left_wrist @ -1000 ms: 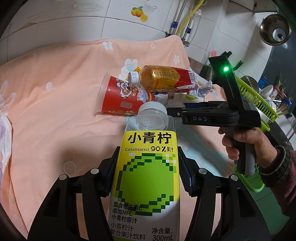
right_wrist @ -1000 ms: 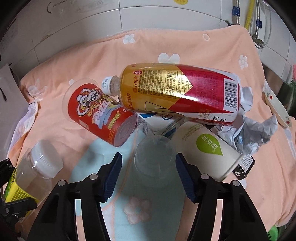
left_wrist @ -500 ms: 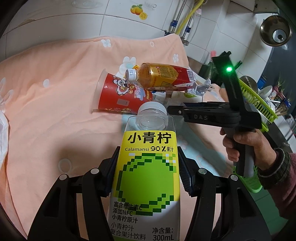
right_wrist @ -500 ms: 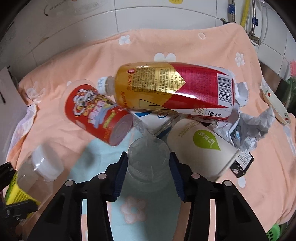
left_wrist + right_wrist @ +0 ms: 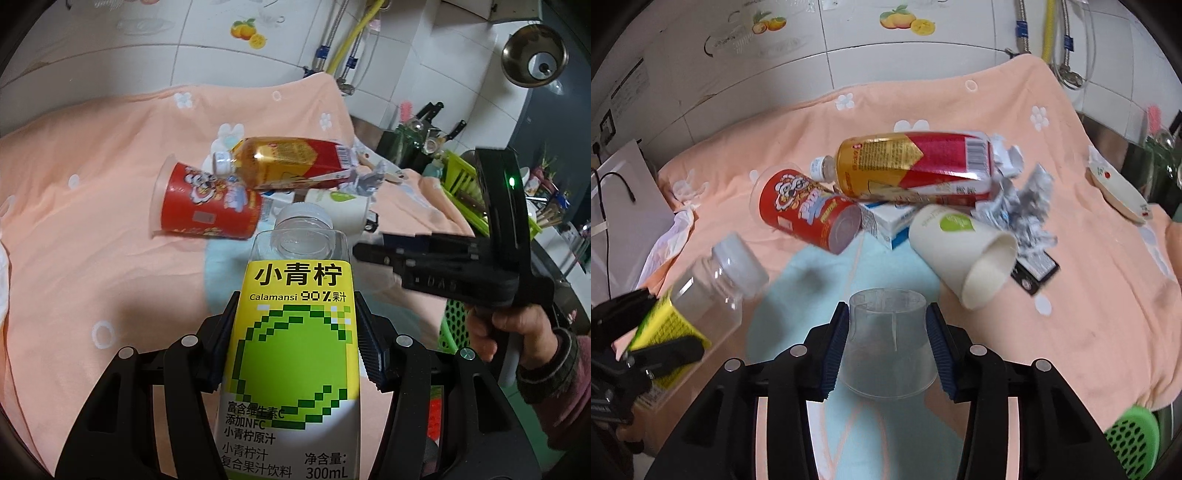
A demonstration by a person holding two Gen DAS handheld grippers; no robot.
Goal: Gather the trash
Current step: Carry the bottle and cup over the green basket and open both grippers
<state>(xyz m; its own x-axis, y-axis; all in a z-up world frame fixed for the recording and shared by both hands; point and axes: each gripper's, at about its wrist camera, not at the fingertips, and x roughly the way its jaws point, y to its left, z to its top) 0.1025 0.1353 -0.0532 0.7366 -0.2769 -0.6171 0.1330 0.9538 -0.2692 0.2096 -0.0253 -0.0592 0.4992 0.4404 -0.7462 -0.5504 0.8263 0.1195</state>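
My left gripper (image 5: pixel 295 328) is shut on a clear juice bottle (image 5: pixel 297 280) with a yellow-green label, held upright above the peach towel (image 5: pixel 92 240). My right gripper (image 5: pixel 886 332) holds a clear plastic cup (image 5: pixel 888 350) upside down between its blue pads, and its jaws are still closing on it. Beyond both lies a pile: an amber tea bottle (image 5: pixel 916 166), a red snack cup (image 5: pixel 809 210), a white paper cup (image 5: pixel 960 247), a blue-white carton (image 5: pixel 886 221) and crumpled paper (image 5: pixel 1023 206).
A cream dish (image 5: pixel 1115 192) sits on the towel's right edge. A green basket (image 5: pixel 1134 439) is at the lower right and a green rack (image 5: pixel 465 177) stands beyond. Tiled wall with pipes (image 5: pixel 1049 33) closes the back. A white bag (image 5: pixel 665 243) lies at the left.
The right jaws closed in on the clear cup and drew it back from the pile, lifting it off the towel. The left gripper, still holding the bottle, pulled back a little.
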